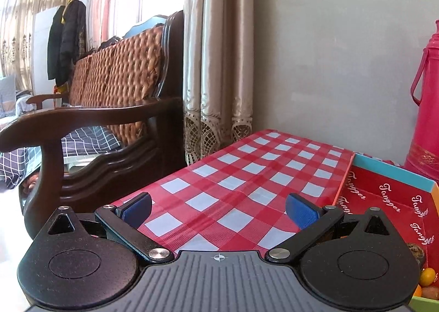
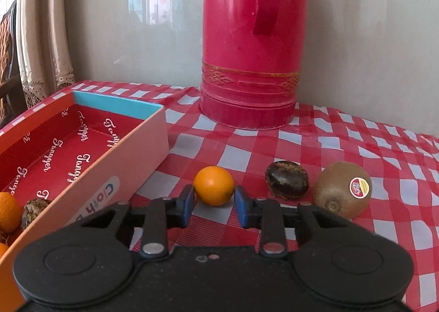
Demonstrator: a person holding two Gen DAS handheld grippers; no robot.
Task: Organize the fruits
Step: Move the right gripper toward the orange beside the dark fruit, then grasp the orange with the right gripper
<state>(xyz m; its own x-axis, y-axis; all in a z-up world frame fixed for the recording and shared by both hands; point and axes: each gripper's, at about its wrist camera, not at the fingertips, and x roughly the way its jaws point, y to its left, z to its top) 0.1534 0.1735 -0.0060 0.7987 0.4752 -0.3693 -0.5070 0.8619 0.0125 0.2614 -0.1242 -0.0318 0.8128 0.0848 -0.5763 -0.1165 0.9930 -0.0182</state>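
Observation:
In the right wrist view a small orange (image 2: 213, 185) lies on the checked tablecloth between the blue pads of my right gripper (image 2: 214, 201). The pads sit at its two sides and seem to touch it; a firm grip is not clear. A dark brown water chestnut (image 2: 287, 183) and a kiwi with a sticker (image 2: 343, 193) lie to its right. The red cardboard box (image 2: 90, 144) at left holds an orange (image 2: 8, 212) and a brown fruit (image 2: 33, 209). My left gripper (image 1: 218, 209) is open and empty over the cloth, left of the box (image 1: 384, 196).
A tall red thermos (image 2: 251, 46) stands behind the fruits against the grey wall; it also shows in the left wrist view (image 1: 426, 109). A wooden wicker-backed bench (image 1: 109, 109) and curtains (image 1: 216, 51) stand beyond the table's left edge.

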